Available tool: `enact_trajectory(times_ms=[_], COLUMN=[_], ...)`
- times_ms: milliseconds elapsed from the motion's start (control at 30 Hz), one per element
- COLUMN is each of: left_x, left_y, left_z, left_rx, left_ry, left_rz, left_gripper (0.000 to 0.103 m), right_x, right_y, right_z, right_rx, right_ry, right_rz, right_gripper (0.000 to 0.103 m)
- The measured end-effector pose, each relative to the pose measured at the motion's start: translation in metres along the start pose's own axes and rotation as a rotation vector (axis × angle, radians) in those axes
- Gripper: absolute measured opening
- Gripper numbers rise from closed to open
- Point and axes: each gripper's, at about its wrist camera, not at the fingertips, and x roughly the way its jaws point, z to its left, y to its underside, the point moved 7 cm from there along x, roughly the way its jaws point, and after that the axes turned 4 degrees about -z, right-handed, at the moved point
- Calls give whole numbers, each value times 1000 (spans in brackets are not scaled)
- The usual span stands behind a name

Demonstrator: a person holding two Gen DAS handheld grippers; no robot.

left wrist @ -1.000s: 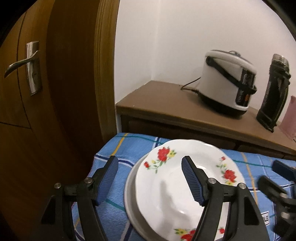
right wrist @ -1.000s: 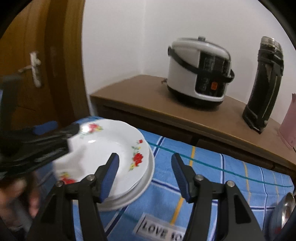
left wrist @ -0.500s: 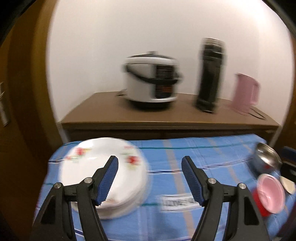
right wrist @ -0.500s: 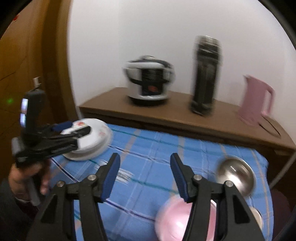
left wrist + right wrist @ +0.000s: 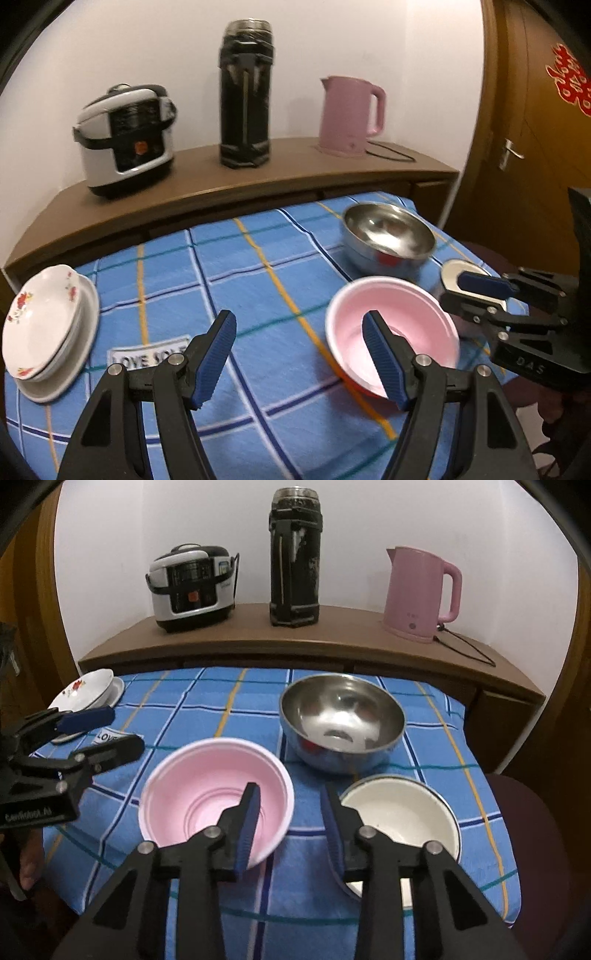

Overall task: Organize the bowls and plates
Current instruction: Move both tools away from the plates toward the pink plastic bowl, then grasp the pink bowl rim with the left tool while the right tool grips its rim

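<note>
A stack of white floral plates sits at the table's left end. A pink bowl, a steel bowl and a white bowl stand at the right end. My left gripper is open and empty above the cloth, its right finger over the pink bowl's left side. My right gripper is open and empty, hovering between the pink and white bowls; it also shows in the left wrist view.
The table wears a blue checked cloth. Behind it a brown sideboard carries a rice cooker, a black thermos and a pink kettle. A wooden door stands at the right.
Both grippers swung right, away from the plate stack toward the bowls. The right gripper's jaws have narrowed a little but stay open. The plates lie where they were.
</note>
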Motion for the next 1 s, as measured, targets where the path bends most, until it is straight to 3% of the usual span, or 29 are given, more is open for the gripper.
enact_trajectory(times_ms=[167,200,367,500,567,767,1000], left_x=[3,6,15,22,25,32,25], left_y=[8,10,19,24,26,31,23], left_z=[-12,-14,-19,-20,-19,-26,-24], left_rx=[3,8,13,-2,-12,-34,-55], left_ry=[21,23,36,46,49,99,107], left_rz=[20,29,65,82,91,124,123], left_gripper=[71,64,49,49,48,19,16], right_x=[3,3,9,14,16,15,5], right_y=[10,11,17,21,22,20,7], right_z=[3,3,5,5,5,8,5], right_rx=[-7,-7,-13,-10,-6,21,51], right_ry=[-23,-26,-23,-24,-32,-59,-79], right_rz=[13,14,35,48,53,31,-4], right_gripper=[30,29,27,27,20,14,12])
